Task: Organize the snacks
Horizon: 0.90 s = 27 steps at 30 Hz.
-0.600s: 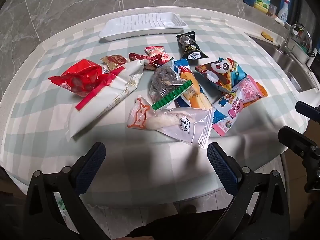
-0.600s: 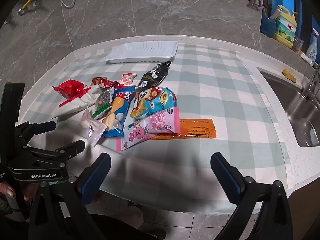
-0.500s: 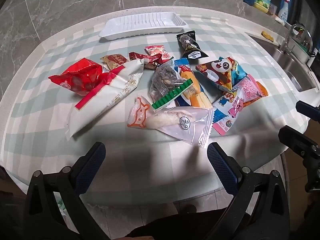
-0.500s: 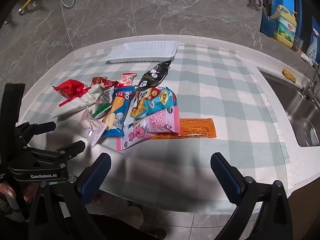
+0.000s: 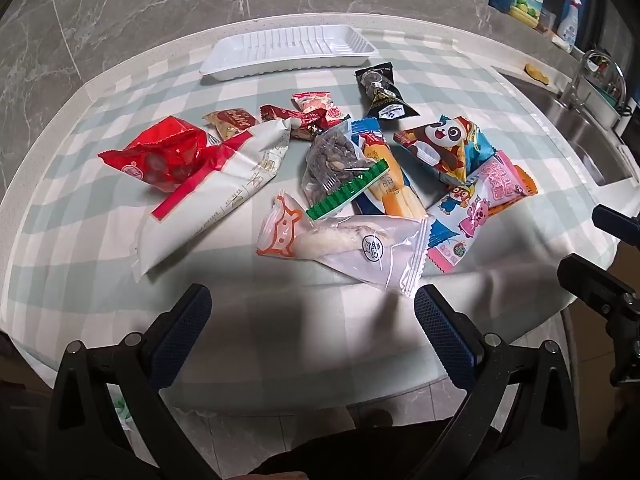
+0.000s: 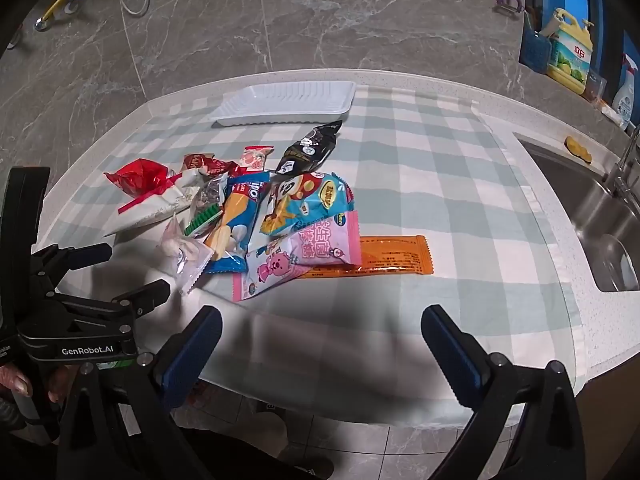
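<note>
Both grippers hang over the near edge of the counter [image 5: 60, 240], angled down, each with its jaws spread wide and nothing between them: the left gripper [image 5: 312, 312] faces a clear packet with orange print [image 5: 344, 244], the nearest thing to it, lying just beyond its fingertips; the right gripper [image 6: 320, 332] faces a pink packet [image 6: 296, 256] and one long orange packet [image 6: 392, 256] a little farther off. About a dozen snack packets lie in one loose heap mid-counter, among them one red bag [image 5: 160, 156], one long white bag [image 5: 212, 196] and one black packet [image 5: 380, 92]. Behind the heap sits one white tray [image 5: 288, 50], empty. One steel sink [image 6: 592, 216] lies at the right.
</note>
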Motion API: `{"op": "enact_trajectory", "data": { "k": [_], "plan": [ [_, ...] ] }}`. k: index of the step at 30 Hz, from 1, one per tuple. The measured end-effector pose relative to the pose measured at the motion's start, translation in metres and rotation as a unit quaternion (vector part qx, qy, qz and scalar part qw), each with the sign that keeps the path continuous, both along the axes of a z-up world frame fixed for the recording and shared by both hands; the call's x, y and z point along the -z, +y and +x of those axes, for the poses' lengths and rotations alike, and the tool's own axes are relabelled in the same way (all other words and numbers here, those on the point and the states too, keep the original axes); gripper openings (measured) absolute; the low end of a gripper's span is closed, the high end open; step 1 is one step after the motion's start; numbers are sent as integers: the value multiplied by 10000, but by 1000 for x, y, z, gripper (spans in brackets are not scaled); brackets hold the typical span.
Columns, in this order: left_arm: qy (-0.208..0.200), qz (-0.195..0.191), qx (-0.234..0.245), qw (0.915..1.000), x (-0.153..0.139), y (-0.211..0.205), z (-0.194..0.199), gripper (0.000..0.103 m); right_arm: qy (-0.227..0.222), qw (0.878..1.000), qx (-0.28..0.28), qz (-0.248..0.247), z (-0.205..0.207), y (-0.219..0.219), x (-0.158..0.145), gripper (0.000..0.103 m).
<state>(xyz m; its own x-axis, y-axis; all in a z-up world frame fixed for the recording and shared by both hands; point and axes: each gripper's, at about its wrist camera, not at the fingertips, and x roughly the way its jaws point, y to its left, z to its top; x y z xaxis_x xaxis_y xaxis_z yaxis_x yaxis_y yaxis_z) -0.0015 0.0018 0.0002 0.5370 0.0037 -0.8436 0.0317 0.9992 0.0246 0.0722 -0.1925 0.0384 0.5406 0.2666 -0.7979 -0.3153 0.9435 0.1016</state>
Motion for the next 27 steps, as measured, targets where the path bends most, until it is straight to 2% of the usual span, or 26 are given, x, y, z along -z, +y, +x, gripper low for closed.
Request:
{"op": "enact_trajectory", "data": {
  "k": [27],
  "plan": [
    [-31,0,-24,10000,-3,2,1,103,8,10000,-3,9,0,1,1,102]
  ]
}}
